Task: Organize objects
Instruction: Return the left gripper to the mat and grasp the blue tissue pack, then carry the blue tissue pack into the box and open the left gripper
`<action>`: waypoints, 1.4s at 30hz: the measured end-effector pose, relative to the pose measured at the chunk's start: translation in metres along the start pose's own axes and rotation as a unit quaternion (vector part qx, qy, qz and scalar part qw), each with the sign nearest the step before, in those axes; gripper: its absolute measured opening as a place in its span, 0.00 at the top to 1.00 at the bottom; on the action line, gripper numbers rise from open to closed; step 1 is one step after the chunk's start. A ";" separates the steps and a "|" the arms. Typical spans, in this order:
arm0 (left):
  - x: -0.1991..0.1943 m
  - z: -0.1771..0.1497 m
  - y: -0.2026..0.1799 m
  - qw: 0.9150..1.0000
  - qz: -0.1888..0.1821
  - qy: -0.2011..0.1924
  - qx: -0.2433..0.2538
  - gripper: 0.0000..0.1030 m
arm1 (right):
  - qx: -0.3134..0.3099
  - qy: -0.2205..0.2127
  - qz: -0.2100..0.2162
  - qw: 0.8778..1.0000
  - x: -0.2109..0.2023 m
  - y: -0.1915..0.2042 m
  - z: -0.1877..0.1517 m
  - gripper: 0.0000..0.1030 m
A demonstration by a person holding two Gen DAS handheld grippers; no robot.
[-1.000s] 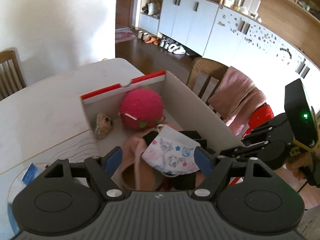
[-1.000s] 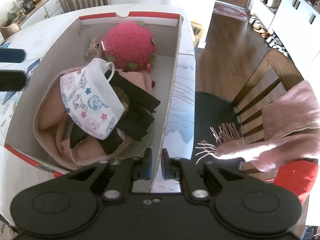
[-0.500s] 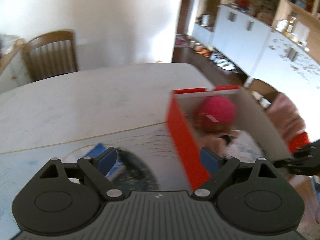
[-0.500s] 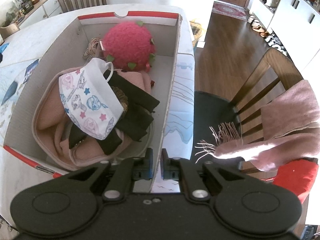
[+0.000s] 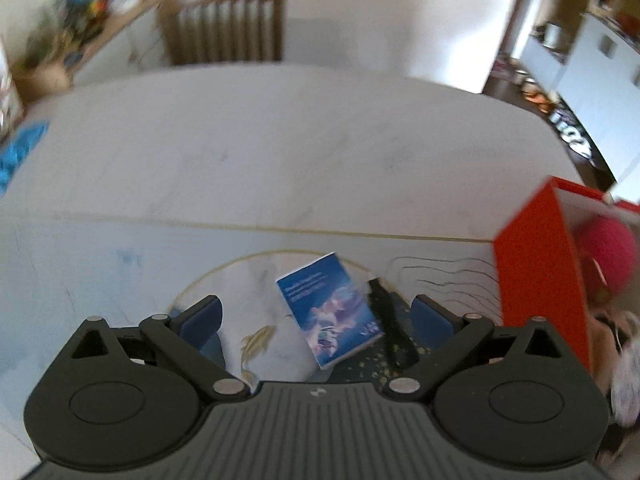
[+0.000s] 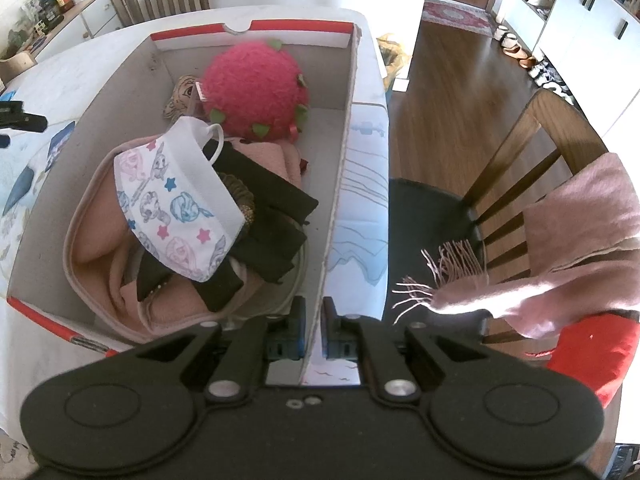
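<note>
A small blue booklet [image 5: 330, 308] lies flat on the white table [image 5: 280, 152], left of the red-sided cardboard box [image 5: 540, 280]. My left gripper [image 5: 316, 310] hangs above the booklet with its jaws opening wide; the booklet shows between the blue pads [image 5: 204, 312] and neither pad touches it. My right gripper [image 6: 313, 328] is shut on the box's near right wall [image 6: 344, 160]. Inside the box lie a patterned face mask [image 6: 176, 204], a pink plush ball [image 6: 254, 88], pink cloth [image 6: 100, 248] and black fabric pieces [image 6: 272, 220].
A wooden chair [image 5: 224, 24] stands at the table's far side. Another chair [image 6: 532, 152], draped with a pink scarf [image 6: 580, 232], stands right of the box over the wooden floor. A cluttered sideboard [image 5: 72, 12] stands at the far left.
My left gripper swung left, out from over the box to the table above the booklet, and its jaws widened. The mask stays in the box. The right gripper kept still.
</note>
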State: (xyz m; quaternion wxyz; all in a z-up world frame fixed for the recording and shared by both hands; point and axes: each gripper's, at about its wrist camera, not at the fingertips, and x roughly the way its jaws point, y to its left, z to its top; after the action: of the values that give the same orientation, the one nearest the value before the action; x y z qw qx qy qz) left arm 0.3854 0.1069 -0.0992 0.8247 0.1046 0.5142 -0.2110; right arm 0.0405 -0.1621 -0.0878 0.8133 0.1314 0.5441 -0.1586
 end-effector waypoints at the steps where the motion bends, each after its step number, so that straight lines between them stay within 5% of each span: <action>1: 0.006 0.002 0.003 1.000 0.002 0.008 -0.014 0.02 | 0.001 0.001 0.001 1.000 0.001 0.000 0.000 0.93; 10: 0.048 0.006 0.009 0.997 0.036 0.048 -0.048 0.02 | 0.006 0.009 0.001 1.000 0.005 0.000 -0.001 0.93; 14: 0.055 0.009 0.011 0.996 0.024 0.053 -0.073 0.02 | 0.009 0.011 0.001 1.000 0.007 0.000 -0.001 0.93; 28: 0.076 0.001 0.006 0.993 0.047 0.077 -0.071 0.03 | 0.012 0.015 0.003 1.000 0.009 -0.001 -0.002 0.93; 33: 0.073 -0.008 0.001 0.996 0.040 0.068 -0.040 0.21 | 0.012 0.015 0.003 1.000 0.010 -0.001 -0.003 0.92; 37: 0.065 -0.010 -0.002 0.998 0.029 0.055 -0.018 0.51 | 0.011 0.016 0.002 1.000 0.011 0.000 -0.004 0.92; 42: 0.053 -0.017 -0.001 0.999 0.022 0.047 -0.007 0.52 | 0.010 0.015 0.002 1.000 0.012 -0.001 -0.004 0.92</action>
State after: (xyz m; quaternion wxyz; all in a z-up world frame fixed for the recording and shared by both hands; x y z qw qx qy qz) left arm 0.3914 0.1002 -0.1544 0.8046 0.1197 0.5516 -0.1844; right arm 0.0409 -0.1627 -0.1003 0.8039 0.1429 0.5546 -0.1603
